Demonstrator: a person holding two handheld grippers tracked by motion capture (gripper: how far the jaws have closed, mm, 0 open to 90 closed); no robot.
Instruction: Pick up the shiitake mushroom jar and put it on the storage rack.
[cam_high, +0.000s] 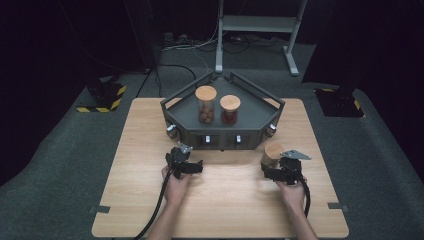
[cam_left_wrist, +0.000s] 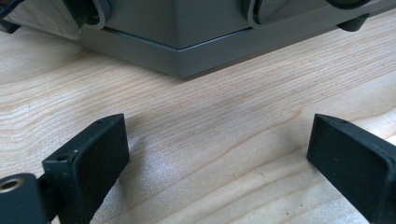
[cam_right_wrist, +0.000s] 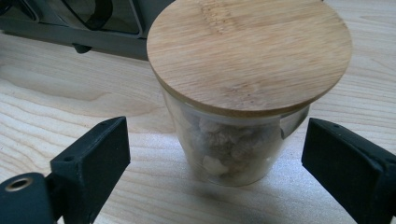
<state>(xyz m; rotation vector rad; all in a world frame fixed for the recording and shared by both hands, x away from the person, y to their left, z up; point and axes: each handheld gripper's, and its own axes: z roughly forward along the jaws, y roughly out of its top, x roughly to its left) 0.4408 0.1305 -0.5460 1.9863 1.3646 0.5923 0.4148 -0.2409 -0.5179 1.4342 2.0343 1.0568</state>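
Evidently the right gripper (cam_right_wrist: 215, 154) brackets the lidded glass jar (cam_right_wrist: 233, 140) on the wooden table (cam_high: 225, 200) just before the grey tray (cam_high: 220, 131) — jaws wide, pads not yet touching, seemingly to grasp it — while the left gripper (cam_left_wrist: 215, 149) hangs open and empty.

Three lidded jars (cam_high: 273, 154), one grey tray (cam_high: 172, 107), one table (cam_high: 225, 200), two tools (cam_high: 189, 167)
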